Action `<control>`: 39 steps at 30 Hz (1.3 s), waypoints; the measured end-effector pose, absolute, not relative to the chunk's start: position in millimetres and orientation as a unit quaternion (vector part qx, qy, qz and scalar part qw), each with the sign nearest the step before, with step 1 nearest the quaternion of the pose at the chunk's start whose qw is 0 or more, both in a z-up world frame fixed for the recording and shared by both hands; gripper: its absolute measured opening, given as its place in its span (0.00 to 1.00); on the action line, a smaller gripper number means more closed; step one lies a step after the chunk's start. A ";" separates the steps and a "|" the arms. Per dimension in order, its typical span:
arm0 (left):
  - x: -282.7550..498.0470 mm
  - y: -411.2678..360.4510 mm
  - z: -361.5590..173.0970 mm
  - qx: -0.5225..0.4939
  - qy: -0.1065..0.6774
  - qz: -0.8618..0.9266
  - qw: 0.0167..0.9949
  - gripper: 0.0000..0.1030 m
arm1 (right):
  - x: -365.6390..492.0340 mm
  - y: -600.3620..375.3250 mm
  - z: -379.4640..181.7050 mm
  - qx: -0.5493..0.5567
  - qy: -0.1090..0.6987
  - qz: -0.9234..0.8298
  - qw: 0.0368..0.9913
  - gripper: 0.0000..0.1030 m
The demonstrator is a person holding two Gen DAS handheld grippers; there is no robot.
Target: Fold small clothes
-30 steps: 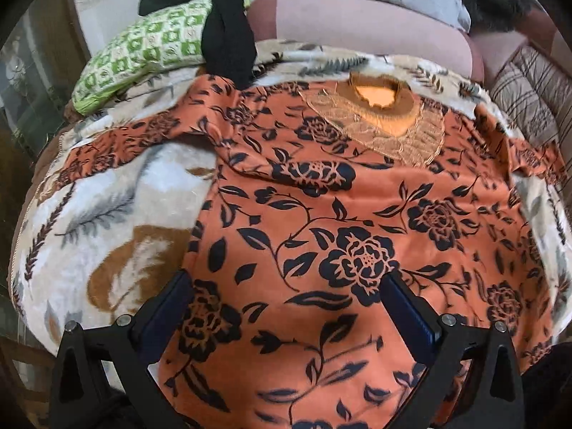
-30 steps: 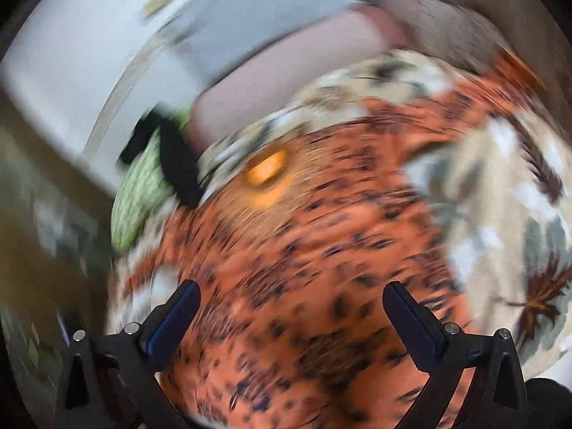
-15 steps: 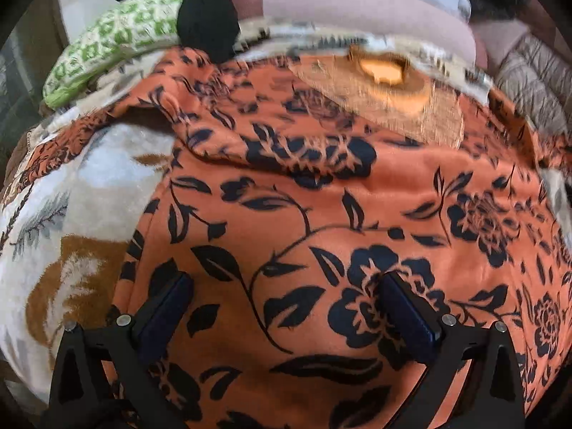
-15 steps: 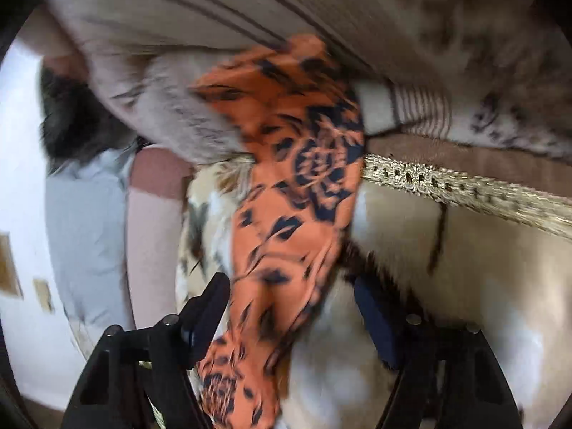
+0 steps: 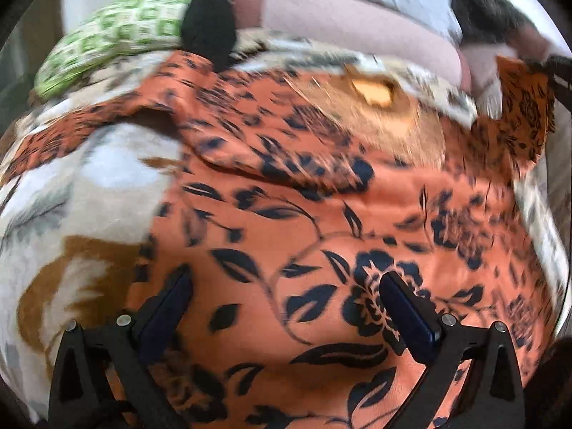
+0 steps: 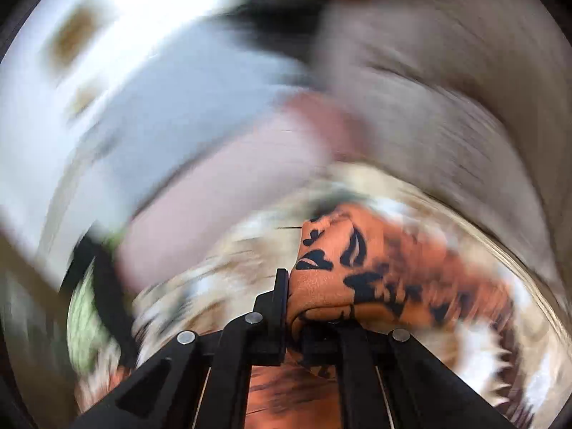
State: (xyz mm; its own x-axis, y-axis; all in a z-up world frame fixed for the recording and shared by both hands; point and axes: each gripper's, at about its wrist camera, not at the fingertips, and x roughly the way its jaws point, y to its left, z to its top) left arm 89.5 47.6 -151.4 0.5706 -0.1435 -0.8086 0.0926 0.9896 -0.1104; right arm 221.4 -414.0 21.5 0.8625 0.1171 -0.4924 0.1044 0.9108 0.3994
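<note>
Orange cloth with a black flower print, the small garment (image 5: 321,221), lies spread face-up on a fleece blanket (image 5: 71,193) over a bed, its gold-trimmed neckline (image 5: 371,89) toward the far pillows. Right tongs (image 6: 291,307) have just closed and sit clamped on a bunched corner of the garment, one sleeve end by the look of it; in the left view that piece (image 5: 523,107) stands lifted at the far right edge. Left tongs (image 5: 282,304) hang apart above the lower body of the cloth, gripping nothing

Risks, as I judge them: the right grip holds a thick wad rather than a flat edge, so the sleeve could fold over twisted or slide out mid-swing. Nothing pins the body, so a hard pull may drag the whole garment across the slippery fleece and skew it. Left tongs closing here could pinch blanket along with cloth. Heavy blur in the right view hides how deep the bite is
</note>
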 end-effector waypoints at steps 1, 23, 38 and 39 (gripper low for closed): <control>87.1 54.3 -146.0 -0.036 0.450 -0.061 0.890 1.00 | 219.8 -369.2 31.7 0.184 0.259 0.039 0.948 0.05; 206.7 -66.4 -111.2 0.152 0.425 -0.081 0.889 1.00 | 220.5 -331.1 -130.4 0.310 0.405 0.097 0.855 0.97; 250.8 -9.6 -134.5 -0.003 0.448 0.013 0.894 0.24 | 211.8 -356.0 -154.8 0.333 0.420 0.113 0.837 0.97; 244.0 13.8 -140.7 -0.064 0.449 0.021 0.891 0.30 | 211.8 -355.5 -155.4 0.332 0.420 0.113 0.837 0.97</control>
